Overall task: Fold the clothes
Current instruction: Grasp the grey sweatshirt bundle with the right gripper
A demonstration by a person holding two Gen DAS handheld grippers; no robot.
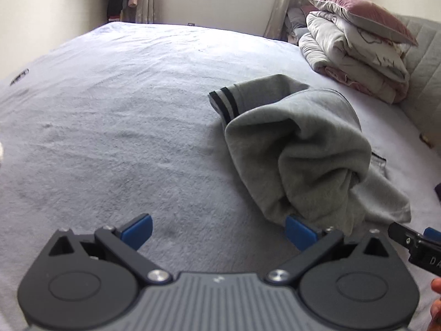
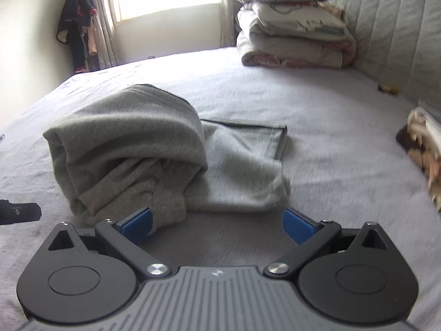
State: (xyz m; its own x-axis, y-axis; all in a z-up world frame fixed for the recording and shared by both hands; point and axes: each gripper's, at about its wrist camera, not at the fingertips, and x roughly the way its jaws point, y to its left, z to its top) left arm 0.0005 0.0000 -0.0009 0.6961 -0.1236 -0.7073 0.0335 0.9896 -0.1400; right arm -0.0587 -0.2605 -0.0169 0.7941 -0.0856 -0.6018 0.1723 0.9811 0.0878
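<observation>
A grey sweatshirt with a dark-striped cuff lies bunched and rolled on the bed. In the right wrist view the sweatshirt has a rolled heap on the left and a flat part on the right. My left gripper is open and empty, its right pad at the garment's near edge. My right gripper is open and empty just in front of the garment, its left pad touching the cloth. The right gripper's tip shows in the left wrist view.
The bed has a light grey-lavender sheet. A stack of folded quilts with a mauve pillow sits at the head by the padded headboard. Other cloth lies at the right edge. Clothes hang by the window.
</observation>
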